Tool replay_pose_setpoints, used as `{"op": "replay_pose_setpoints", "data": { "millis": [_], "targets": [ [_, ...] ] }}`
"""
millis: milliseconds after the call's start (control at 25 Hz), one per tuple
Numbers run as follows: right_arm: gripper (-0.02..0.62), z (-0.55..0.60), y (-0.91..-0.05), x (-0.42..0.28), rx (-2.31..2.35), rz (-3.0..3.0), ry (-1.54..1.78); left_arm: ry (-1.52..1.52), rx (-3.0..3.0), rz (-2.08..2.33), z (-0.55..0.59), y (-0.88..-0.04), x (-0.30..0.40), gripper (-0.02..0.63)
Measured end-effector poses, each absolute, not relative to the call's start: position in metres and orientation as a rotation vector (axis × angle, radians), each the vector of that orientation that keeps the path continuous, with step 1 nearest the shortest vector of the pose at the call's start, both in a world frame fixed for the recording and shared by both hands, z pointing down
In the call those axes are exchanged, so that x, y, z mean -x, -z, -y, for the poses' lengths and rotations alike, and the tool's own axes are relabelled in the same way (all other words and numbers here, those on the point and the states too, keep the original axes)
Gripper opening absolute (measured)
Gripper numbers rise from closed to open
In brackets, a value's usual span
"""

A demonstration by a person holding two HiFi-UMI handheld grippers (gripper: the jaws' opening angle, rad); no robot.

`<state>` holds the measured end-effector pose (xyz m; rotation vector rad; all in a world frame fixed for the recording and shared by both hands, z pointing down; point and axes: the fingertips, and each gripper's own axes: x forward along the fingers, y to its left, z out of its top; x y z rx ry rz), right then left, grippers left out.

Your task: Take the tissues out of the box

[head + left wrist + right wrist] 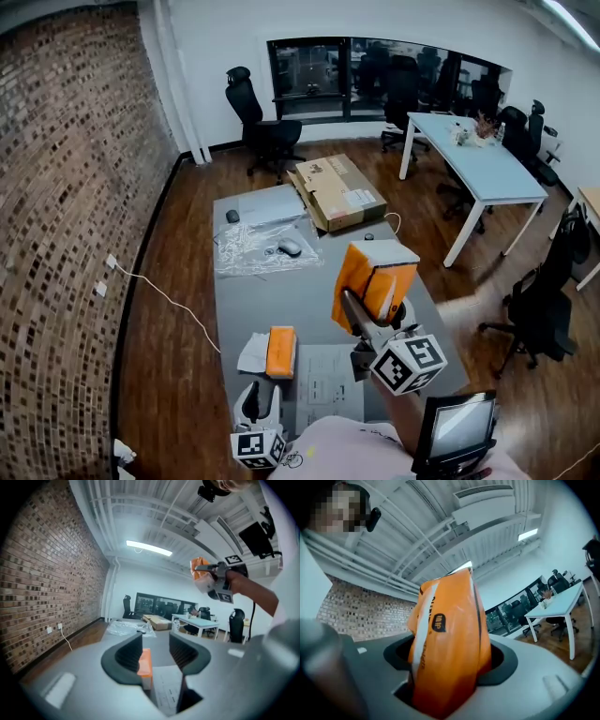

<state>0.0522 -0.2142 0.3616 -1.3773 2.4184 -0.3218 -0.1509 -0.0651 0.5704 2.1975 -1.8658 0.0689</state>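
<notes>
High above the grey table (309, 300), my right gripper (364, 305) is shut on an orange tissue pack (377, 274). In the right gripper view that pack (450, 639) fills the space between the jaws of the right gripper (450, 665) and sticks up past them. A second orange tissue pack (281, 351) lies on the table near the front, beside a white tissue (253, 354). My left gripper (259, 405) sits low, just behind that pack. The left gripper (155, 652) stands open and empty in its own view, with the lying pack (145, 663) ahead by its left jaw. An open cardboard box (337, 192) rests at the table's far end.
A printed sheet (328, 384) lies at the front of the table. Crumpled clear plastic (258, 247) and a mouse (291, 247) lie mid-table. A white desk (487, 169) and office chairs stand to the right, a brick wall (66, 234) to the left.
</notes>
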Motion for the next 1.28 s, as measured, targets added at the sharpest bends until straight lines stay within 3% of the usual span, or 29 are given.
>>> {"op": "replay_pose_setpoints", "data": {
  "millis": [240, 400, 600, 1280],
  "targets": [
    [0.35, 0.213, -0.368, -0.053, 1.434, -2.471, 0.241, -0.074, -2.202, 1.861, 0.066, -0.572, 0.149, 0.176],
    [0.35, 0.19, -0.34, -0.031, 1.668, -2.616, -0.621, -0.073, -2.2, 1.867, 0.066, -0.572, 0.151, 0.176],
    [0.351, 0.182, -0.327, -0.023, 1.508, -2.606, -0.369, -0.07, -2.199, 1.861, 0.068, -0.572, 0.15, 0.176],
    [0.351, 0.172, -0.312, -0.047, 1.478, -2.458, -0.331, -0.065, -2.211, 1.849, 0.067, -0.573, 0.148, 0.176]
  ]
}}
